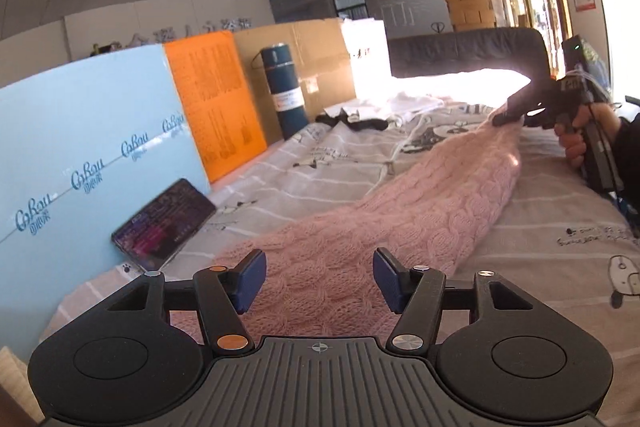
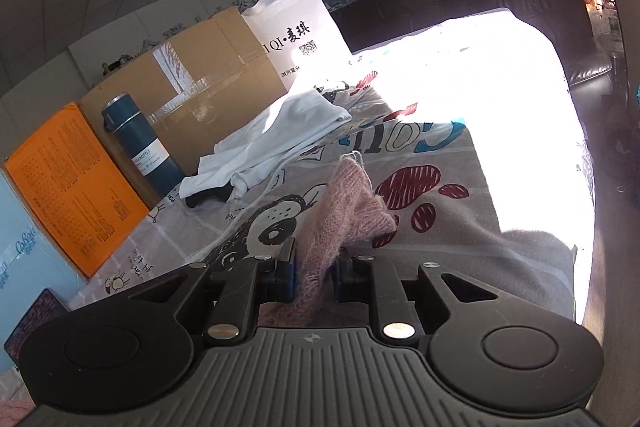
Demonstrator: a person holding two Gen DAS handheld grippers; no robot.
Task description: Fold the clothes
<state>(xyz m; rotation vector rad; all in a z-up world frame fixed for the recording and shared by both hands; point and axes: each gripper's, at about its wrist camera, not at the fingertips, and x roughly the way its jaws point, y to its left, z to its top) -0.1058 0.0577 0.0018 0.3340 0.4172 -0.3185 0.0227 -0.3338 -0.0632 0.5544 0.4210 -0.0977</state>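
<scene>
here we see the bed (image 1: 552, 211) in a cartoon-print sheet, with the pink knit sweater (image 1: 400, 211) stretched across it. our left gripper (image 1: 320, 281) hangs half-open over one end, gripping nothing; our right gripper (image 2: 314, 273) pinches the other end.

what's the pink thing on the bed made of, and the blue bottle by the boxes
Pink sweater: soft knit, likely wool or acrylic; cable pattern and fuzzy fibres show. Bottle: probably painted metal with a matte finish, smooth and rigid with a paper-looking label; could be plastic.
</scene>
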